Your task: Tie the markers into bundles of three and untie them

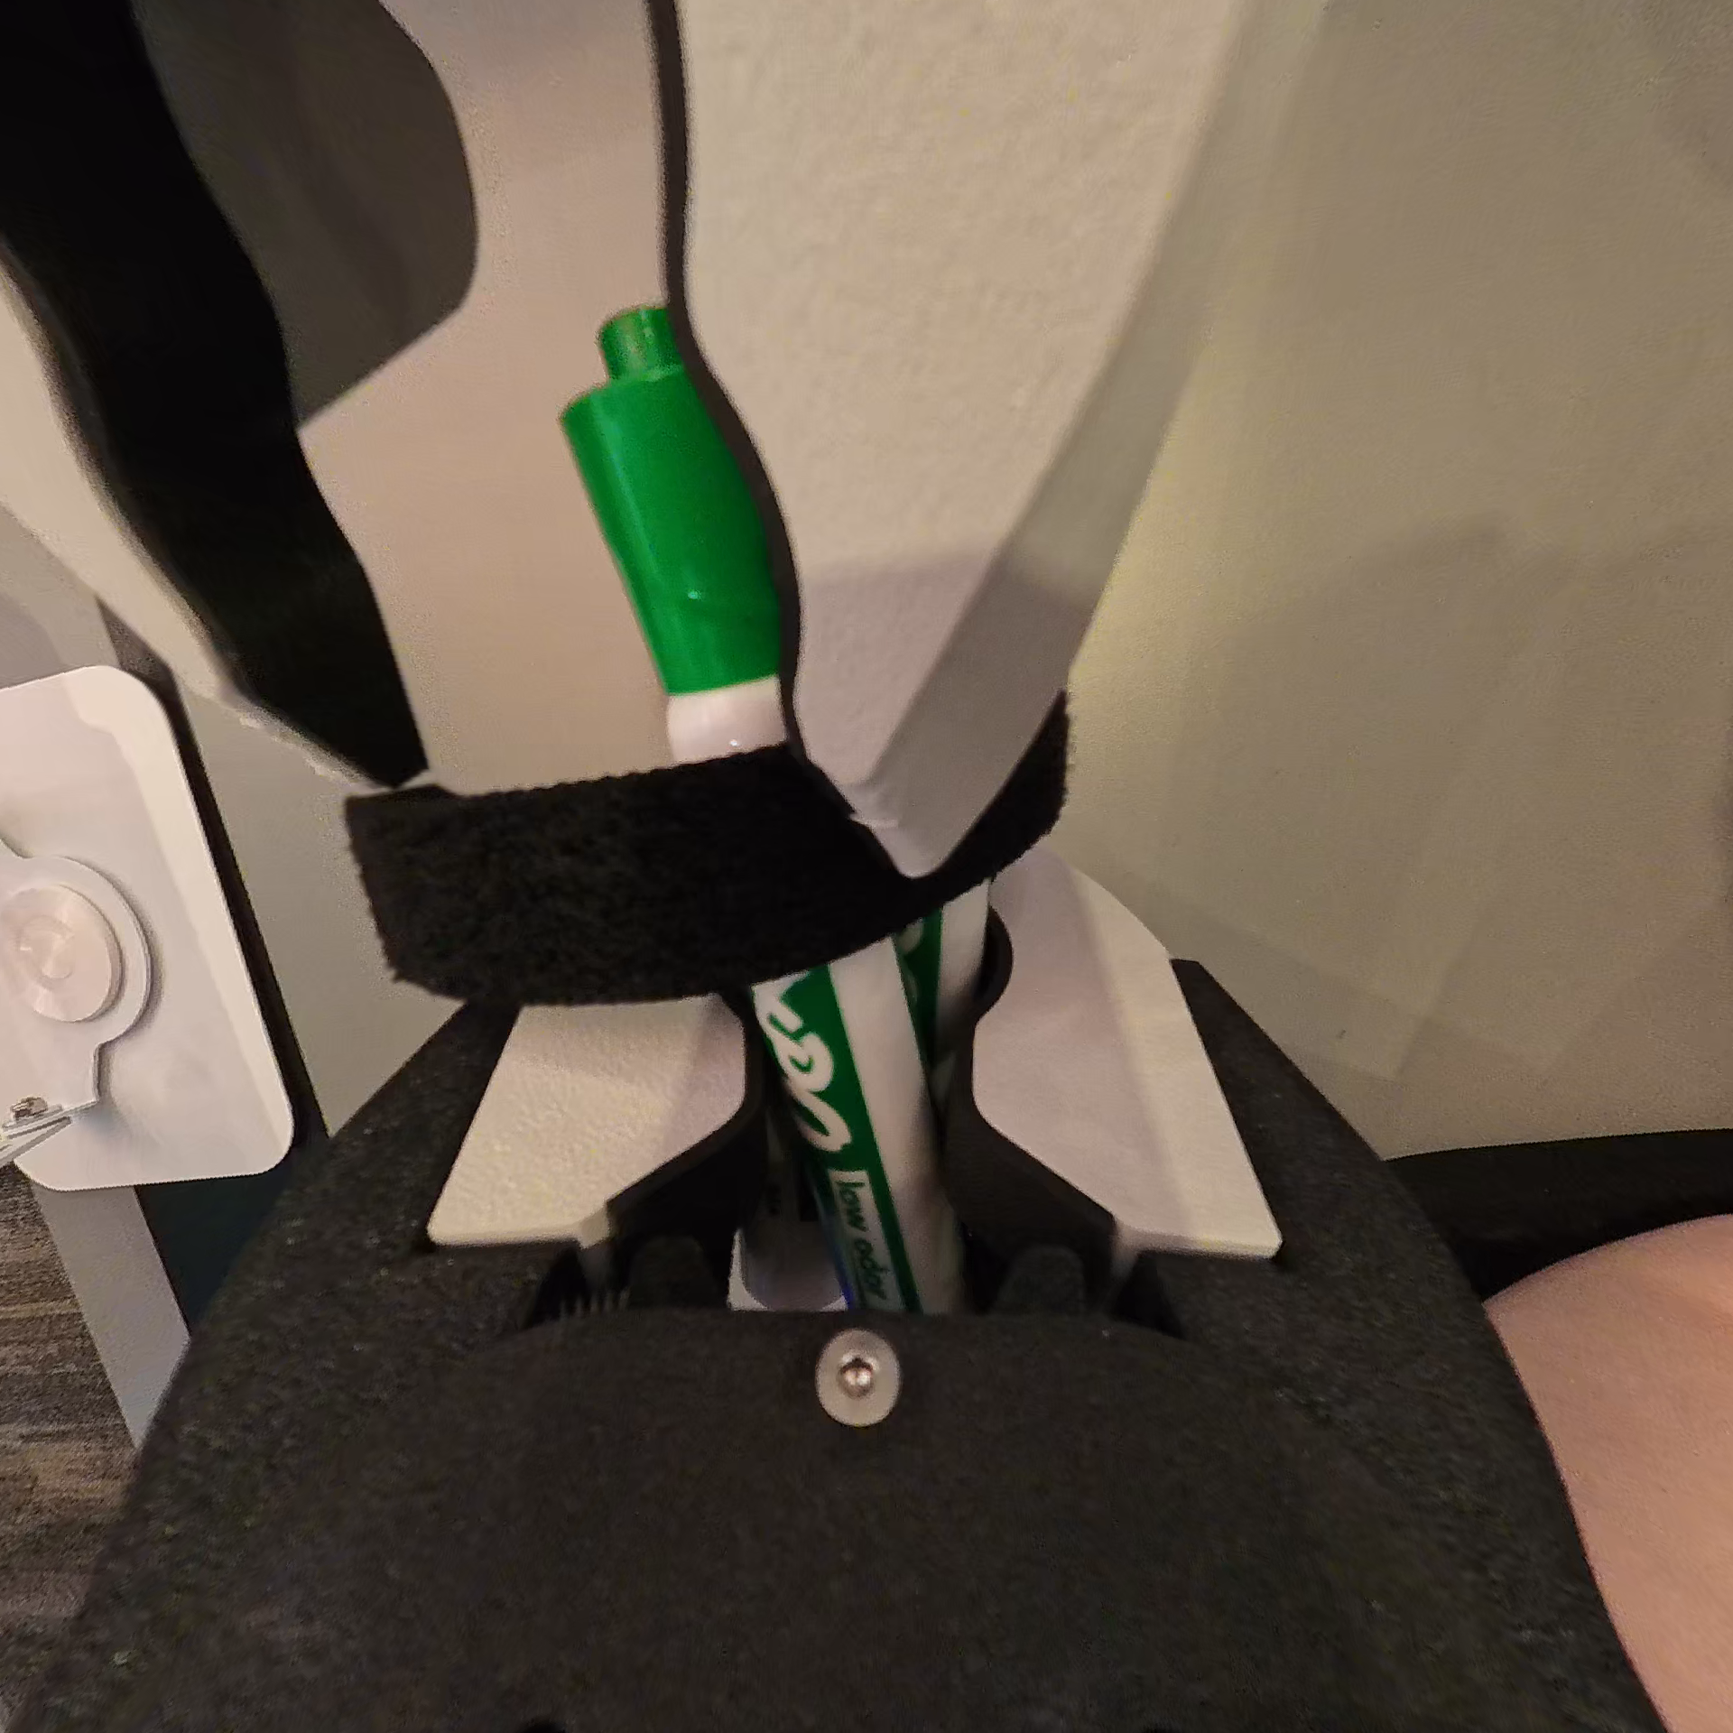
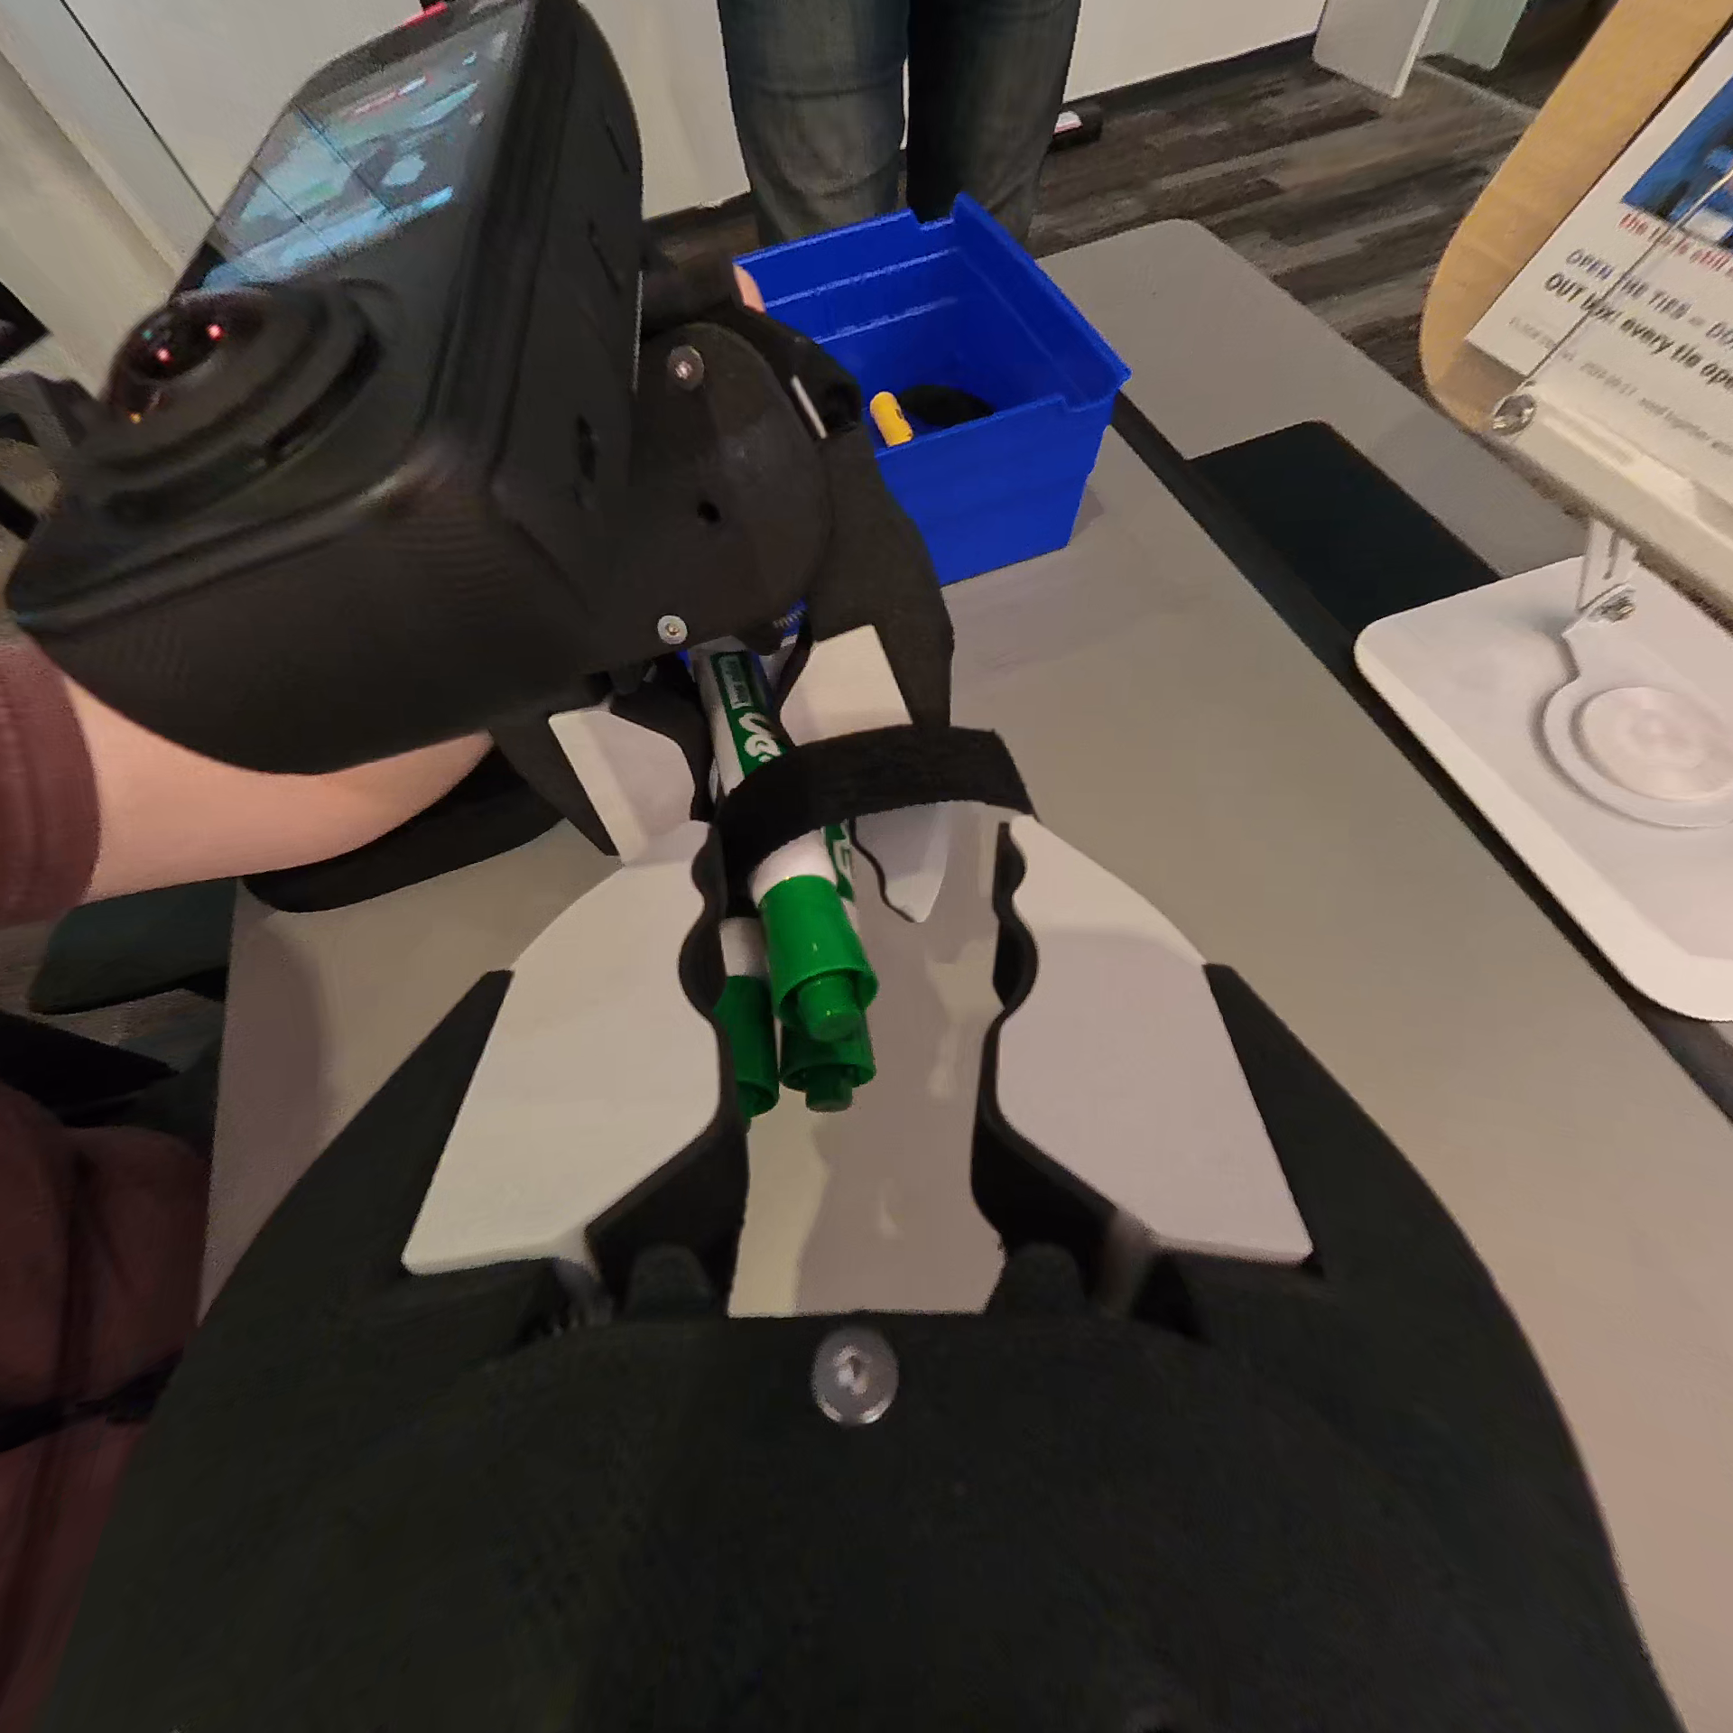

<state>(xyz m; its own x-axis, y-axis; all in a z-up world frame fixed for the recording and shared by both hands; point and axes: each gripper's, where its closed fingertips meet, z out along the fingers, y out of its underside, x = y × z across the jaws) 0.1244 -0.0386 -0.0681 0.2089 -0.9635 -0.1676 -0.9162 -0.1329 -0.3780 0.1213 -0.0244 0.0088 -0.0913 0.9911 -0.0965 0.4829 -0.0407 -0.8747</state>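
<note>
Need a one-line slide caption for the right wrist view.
Left gripper holds a bundle of green markers while the open right gripper has one finger inside the black strap loop.

From my left wrist view, the right gripper (image 1: 600,656) covers all but one of the green markers (image 1: 675,525), and its fingers run off the frame at twelve o'clock. In my right view, the marker barrels vanish inside the left gripper (image 2: 750,750). At one o'clock, the blue bin (image 2: 994,488) hides most of a yellow item (image 2: 889,417) and something black, too small to identify.
</note>
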